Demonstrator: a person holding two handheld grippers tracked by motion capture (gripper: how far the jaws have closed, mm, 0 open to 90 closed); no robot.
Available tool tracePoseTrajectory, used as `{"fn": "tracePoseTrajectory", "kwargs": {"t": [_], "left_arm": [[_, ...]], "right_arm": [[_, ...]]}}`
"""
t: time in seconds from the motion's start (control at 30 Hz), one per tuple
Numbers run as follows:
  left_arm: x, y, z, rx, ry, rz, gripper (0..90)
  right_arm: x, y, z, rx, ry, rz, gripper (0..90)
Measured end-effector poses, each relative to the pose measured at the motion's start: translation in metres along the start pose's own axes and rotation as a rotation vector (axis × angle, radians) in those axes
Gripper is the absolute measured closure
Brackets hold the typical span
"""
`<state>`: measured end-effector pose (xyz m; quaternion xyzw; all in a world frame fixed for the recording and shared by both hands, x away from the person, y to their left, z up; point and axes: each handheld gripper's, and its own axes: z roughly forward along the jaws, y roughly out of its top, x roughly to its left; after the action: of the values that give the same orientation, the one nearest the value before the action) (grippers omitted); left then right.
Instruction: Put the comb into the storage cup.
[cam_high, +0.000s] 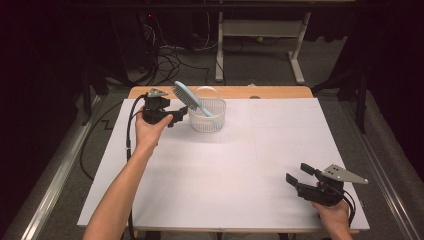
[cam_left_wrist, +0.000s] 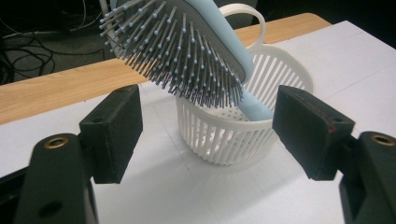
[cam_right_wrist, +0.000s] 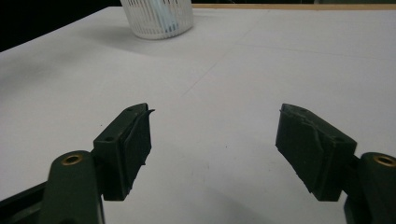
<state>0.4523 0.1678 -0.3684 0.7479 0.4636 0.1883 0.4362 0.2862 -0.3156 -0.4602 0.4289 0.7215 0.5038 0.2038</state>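
Left gripper (cam_high: 181, 116) jaws apart with nothing between them, just beside white basket (cam_high: 207, 120), blue hairbrush (cam_high: 188, 97) leaning in the basket, bristles above the jaws

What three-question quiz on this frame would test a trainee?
1. True or false: the brush lies flat on the table.
2. Which end of the brush is inside the basket? A) bristle head B) handle
3. Is the left claw gripping the brush?

Key
1. False; it leans in the basket, head sticking up over the rim.
2. B.
3. No; its jaws stand open on either side, touching nothing. The right claw is open too, over bare table.
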Motion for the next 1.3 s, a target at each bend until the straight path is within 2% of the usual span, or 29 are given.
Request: {"fn": "tracePoseTrajectory", "kwargs": {"t": [0.5,0.97,1.3], "left_arm": [[0.0,-0.001,-0.006,-0.006,-0.009,0.003,25.4],[0.007,-0.011,-0.012,-0.008,-0.003,-0.013,25.5],[0.006,-0.013,-0.018,-0.009,-0.01,0.002,25.0]], "right_arm": [[0.0,0.0,0.0,-0.001,0.0,0.0,27.2],[0.0,0.0,0.0,0.001,-0.002,0.001,27.3],[0.0,0.0,0.0,-0.001,-0.002,0.001,27.2]]}}
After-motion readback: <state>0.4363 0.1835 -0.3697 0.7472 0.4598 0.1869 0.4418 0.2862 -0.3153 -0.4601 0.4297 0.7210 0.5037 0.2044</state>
